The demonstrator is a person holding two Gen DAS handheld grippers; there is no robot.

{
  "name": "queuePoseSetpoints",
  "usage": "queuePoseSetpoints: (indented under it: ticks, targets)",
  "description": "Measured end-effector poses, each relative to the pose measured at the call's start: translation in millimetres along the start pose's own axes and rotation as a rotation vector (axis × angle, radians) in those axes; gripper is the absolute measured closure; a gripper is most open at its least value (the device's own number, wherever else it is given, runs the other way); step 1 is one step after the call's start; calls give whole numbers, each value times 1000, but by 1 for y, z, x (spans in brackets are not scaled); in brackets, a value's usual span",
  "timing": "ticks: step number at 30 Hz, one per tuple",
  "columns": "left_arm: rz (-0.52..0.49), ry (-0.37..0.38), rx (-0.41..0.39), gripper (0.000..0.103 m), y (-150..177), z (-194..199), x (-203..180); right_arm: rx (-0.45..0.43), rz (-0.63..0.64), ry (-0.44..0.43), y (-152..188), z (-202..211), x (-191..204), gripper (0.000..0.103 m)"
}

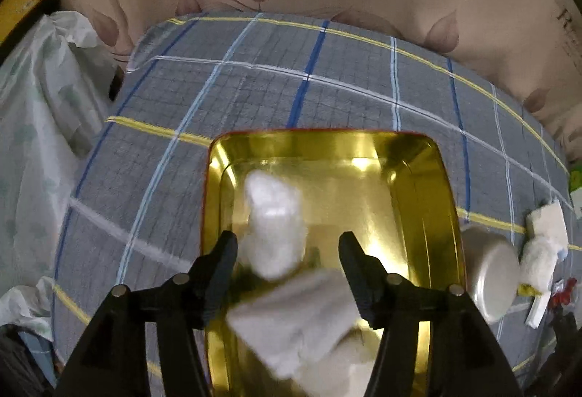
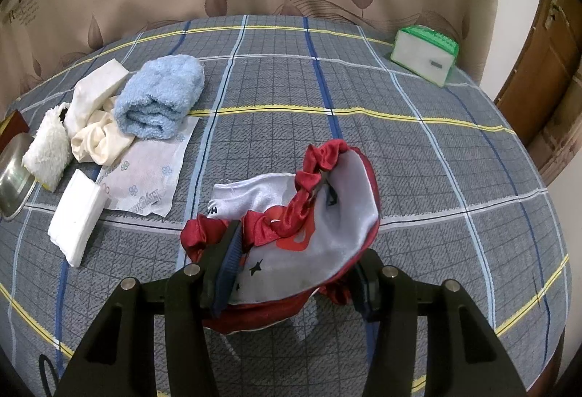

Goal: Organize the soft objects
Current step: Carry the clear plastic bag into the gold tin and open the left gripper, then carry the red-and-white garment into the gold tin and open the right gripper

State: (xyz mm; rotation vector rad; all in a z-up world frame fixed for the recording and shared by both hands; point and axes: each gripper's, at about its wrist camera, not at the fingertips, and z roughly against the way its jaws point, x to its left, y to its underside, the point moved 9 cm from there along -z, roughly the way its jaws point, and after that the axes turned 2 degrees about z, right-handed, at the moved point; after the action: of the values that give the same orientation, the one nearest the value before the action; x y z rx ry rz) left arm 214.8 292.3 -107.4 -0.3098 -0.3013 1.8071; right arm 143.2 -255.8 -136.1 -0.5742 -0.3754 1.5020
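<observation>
In the left wrist view my left gripper (image 1: pixel 287 248) is open above a gold metal tray (image 1: pixel 429 186). A white fluffy cloth (image 1: pixel 274 226) and a white folded cloth (image 1: pixel 302 324) lie in the tray, blurred, between and below the fingers. In the right wrist view my right gripper (image 2: pixel 294 269) stands around a red and white satin cloth with a ruffled red edge (image 2: pixel 309 215); the jaws are wide and the cloth bulges between them. A blue towel (image 2: pixel 160 102), cream cloths (image 2: pixel 98 113), a white fluffy cloth (image 2: pixel 49 149), a folded white cloth (image 2: pixel 76 215) and a thin printed tissue (image 2: pixel 145 175) lie at the left.
A plaid sheet (image 2: pixel 400 160) covers the surface. A steel bowl (image 2: pixel 12 175) lies at the far left edge; it also shows in the left wrist view (image 1: pixel 491 273). A green and white box (image 2: pixel 423 53) stands at the back right. A curtain hangs behind. A plastic bag (image 1: pixel 36 128) lies left.
</observation>
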Motion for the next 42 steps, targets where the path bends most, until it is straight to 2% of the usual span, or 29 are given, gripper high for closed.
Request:
queuePoseSetpoints:
  ticks: [6, 9, 12, 14, 18, 25, 31, 37, 42]
  targets:
    - [-52, -18, -65, 43, 39, 34, -9, 6, -10, -11, 0, 0, -1, 54]
    - [-38, -3, -58, 43, 58, 41, -9, 4, 0, -14, 0, 0, 0, 58]
    - [-5, 4, -60, 43, 73, 47, -6, 2, 27, -9, 0, 1, 3, 67]
    - [1, -13, -74, 44, 79, 51, -4, 3, 41, -11, 1, 3, 8, 73]
    - [-5, -62, -116, 43, 85, 58, 1, 5, 69, -3, 4, 12, 15, 77]
    - [66, -32, -151, 44, 92, 65, 18, 31, 142, -28, 17, 44, 37, 77]
    - [148, -34, -162, 44, 97, 68, 41, 66, 266, -126, 34, 73, 89, 77]
    - [225, -35, -154, 43, 106, 66, 64, 72, 409, -274, 41, 97, 165, 77]
    - [261, -88, -170, 43, 108, 68, 82, 53, 538, -401, 34, 116, 237, 77]
